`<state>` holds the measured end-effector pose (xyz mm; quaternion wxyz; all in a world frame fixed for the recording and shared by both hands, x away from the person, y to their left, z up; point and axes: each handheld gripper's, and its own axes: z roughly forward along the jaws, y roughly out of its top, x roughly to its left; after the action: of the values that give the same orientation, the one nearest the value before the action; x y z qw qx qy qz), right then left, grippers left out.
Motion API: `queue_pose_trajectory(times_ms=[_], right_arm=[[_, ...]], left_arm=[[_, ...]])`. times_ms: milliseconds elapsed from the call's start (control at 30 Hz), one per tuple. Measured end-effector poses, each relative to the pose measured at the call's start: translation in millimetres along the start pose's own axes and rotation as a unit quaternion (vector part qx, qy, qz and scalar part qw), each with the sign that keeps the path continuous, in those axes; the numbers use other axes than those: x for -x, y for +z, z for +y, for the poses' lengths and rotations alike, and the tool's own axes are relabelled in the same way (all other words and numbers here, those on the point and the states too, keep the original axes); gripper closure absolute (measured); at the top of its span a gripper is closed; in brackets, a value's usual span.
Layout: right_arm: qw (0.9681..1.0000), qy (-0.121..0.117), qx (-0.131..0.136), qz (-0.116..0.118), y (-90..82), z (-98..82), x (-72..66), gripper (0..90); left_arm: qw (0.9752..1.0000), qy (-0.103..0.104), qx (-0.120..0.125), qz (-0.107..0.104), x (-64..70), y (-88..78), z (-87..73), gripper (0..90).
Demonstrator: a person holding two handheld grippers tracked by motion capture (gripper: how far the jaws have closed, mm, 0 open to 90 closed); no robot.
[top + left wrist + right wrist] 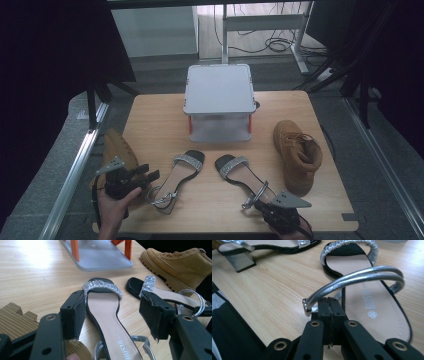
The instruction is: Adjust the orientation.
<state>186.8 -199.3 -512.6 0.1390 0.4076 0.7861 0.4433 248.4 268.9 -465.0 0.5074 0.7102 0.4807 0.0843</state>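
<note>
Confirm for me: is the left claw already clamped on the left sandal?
No: in the left gripper view the left claw stands open, its pads either side of the left sandal with gaps showing.

Wooden table in a dim, curtained bay

Dark drapes (45, 75) hang at nine and three o'clock; grey floor (400, 165) surrounds the table (155, 120), and a white desk frame (260, 22) (cables (277, 45) pooled beneath) stands at twelve under pale light.

Lighting even and moderate over the table (150, 120); surroundings at left and right fall to near black. Strong glare patch on the wood at far left in the left gripper view. Nearest jaws slightly soft (close-range blur). Shadows faint, short.
</note>
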Motion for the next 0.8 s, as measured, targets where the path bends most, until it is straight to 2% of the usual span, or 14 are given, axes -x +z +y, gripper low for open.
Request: queue_pose_trajectory(times_ms=[100,133,167,300,333,467,533,600,667,700,733,800], right_arm=[[0.9999,0.004,0.015,0.001,-9.9,-1.8,1.3,89.8],[0.9999,0.004,0.015,0.001,-9.9,-1.8,1.3,89.8],[0.9996,0.004,0.027,-0.003,-17.4,-1.5,2.3,89.8],[0.999,0.01,0.044,-0.005,-27.3,2.3,5.8,89.7],[0.9986,0.01,0.052,-0.012,-32.7,6.1,9.1,88.5],[0.9977,0.013,0.063,-0.019,-37.8,11.8,15.1,86.8],[0.9974,0.013,0.068,-0.02,-38.1,16.8,17.5,83.2],[0.9973,0.011,0.069,-0.021,-37.1,19.4,17.8,81.8],[0.9974,0.006,0.069,-0.021,-33.4,25.2,17.4,75.2],[0.9974,0.006,0.069,-0.021,-33.4,25.2,17.4,75.2],[0.9975,0.004,0.067,-0.022,-29.8,28.8,16.4,69.2],[0.9975,0.006,0.068,-0.022,-26.9,32.4,15.3,63.6]], left_arm=[[0.9998,0.011,-0.007,0.018,3.1,1.0,0.6,37.7],[0.9998,0.011,-0.007,0.018,3.1,1.0,0.6,37.7],[0.9997,0.014,-0.008,0.02,4.2,1.4,0.9,37.7],[0.9996,0.02,-0.012,0.014,8.4,4.3,1.4,37.5],[0.9996,0.022,-0.015,0.012,10.3,6.7,1.1,37.5],[0.9993,0.027,-0.022,0.012,13.0,10.5,0.7,37.4],[0.9983,0.038,-0.035,0.029,16.7,14.4,0.5,37.4],[0.9981,0.038,-0.037,0.031,17.6,15.2,0.4,37.3],[0.9969,0.045,-0.048,0.043,21.6,18.6,0.7,37.3],[0.9969,0.045,-0.048,0.043,21.6,18.6,0.7,37.3],[0.9963,0.048,-0.053,0.047,22.9,20.2,1.1,37.3],[0.9939,0.055,-0.069,0.066,28.0,27.7,6.6,37.5]])
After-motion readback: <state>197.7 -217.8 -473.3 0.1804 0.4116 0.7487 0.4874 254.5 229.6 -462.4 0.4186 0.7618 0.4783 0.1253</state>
